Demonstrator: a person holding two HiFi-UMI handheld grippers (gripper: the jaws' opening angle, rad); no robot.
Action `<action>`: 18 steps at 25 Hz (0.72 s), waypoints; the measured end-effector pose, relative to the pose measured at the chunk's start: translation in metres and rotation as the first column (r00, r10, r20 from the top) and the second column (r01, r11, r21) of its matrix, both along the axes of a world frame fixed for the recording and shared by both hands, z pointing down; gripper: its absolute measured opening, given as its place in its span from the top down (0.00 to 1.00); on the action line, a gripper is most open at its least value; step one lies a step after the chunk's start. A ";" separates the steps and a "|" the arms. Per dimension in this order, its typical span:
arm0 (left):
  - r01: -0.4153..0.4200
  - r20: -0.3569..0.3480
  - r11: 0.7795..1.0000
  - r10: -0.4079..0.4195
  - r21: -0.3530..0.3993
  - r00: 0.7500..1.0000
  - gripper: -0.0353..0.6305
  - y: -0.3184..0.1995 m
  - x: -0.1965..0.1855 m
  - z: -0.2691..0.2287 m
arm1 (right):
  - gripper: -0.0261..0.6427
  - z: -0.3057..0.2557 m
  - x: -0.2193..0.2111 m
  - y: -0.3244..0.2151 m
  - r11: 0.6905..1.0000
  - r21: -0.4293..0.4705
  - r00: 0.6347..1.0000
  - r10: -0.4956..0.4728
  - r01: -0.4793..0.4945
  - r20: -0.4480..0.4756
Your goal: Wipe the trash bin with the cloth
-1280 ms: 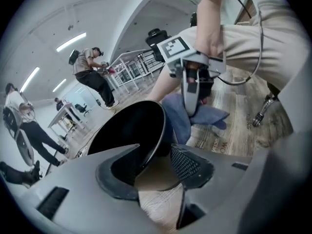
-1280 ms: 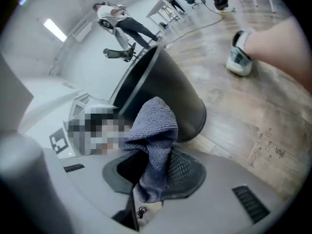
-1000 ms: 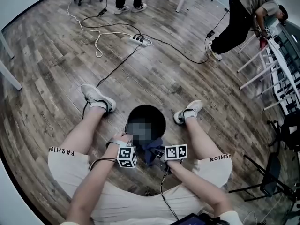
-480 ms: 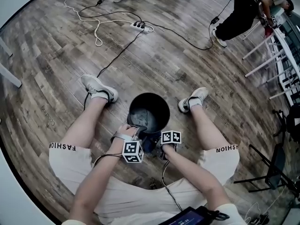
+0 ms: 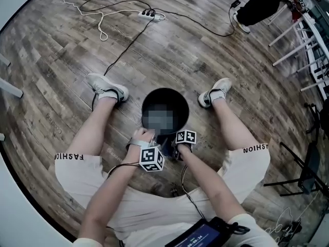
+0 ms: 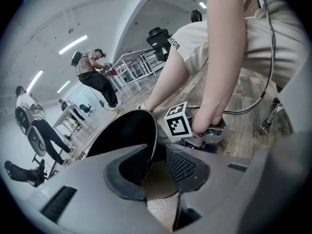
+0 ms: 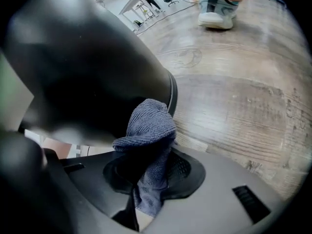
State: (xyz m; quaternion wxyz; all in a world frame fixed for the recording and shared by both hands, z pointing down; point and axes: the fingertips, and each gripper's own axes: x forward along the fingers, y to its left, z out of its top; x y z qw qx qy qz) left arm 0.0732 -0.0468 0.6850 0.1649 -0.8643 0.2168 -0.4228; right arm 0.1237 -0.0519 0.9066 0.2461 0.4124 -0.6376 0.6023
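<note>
A black round trash bin (image 5: 165, 99) stands on the wooden floor between the person's legs. My left gripper (image 5: 150, 134) reaches its near rim. In the left gripper view the bin's thin wall (image 6: 127, 130) passes between the jaws of my left gripper (image 6: 155, 154); they have just been closing around it, and a gap still shows beside the wall. My right gripper (image 5: 174, 147) sits low by the bin's near side. It is shut on a blue knitted cloth (image 7: 151, 126), bunched above the jaws of the right gripper (image 7: 150, 165) against the bin's outer wall (image 7: 87, 67).
Cables and a white power strip (image 5: 153, 15) lie on the floor beyond the bin. The person's shoes (image 5: 105, 86) flank it on both sides. White table legs (image 5: 295, 50) and another person stand at the far right. A tablet (image 5: 203, 234) rests on the person's lap.
The right gripper has come down with the cloth, from above the lap to the bin's near side. The left gripper has stayed at the rim.
</note>
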 end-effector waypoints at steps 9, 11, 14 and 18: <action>-0.089 0.092 0.996 0.086 0.027 0.992 0.74 0.000 -0.022 0.002 | 0.83 -0.088 0.013 0.021 0.992 0.039 0.992 -0.121 0.119 0.048; -0.119 0.147 0.992 0.111 0.045 0.983 0.72 -0.004 -0.031 0.005 | 0.83 -0.120 0.009 0.019 0.983 0.083 0.984 -0.167 0.162 0.055; -0.139 0.173 0.990 0.131 0.032 0.976 0.71 -0.003 -0.035 0.009 | 0.83 -0.168 -0.002 0.019 0.964 0.171 0.972 -0.219 0.203 0.079; -0.131 0.152 0.991 0.128 0.006 0.980 0.71 -0.004 -0.034 0.008 | 0.83 -0.227 -0.022 0.017 0.933 0.279 0.958 -0.266 0.227 0.110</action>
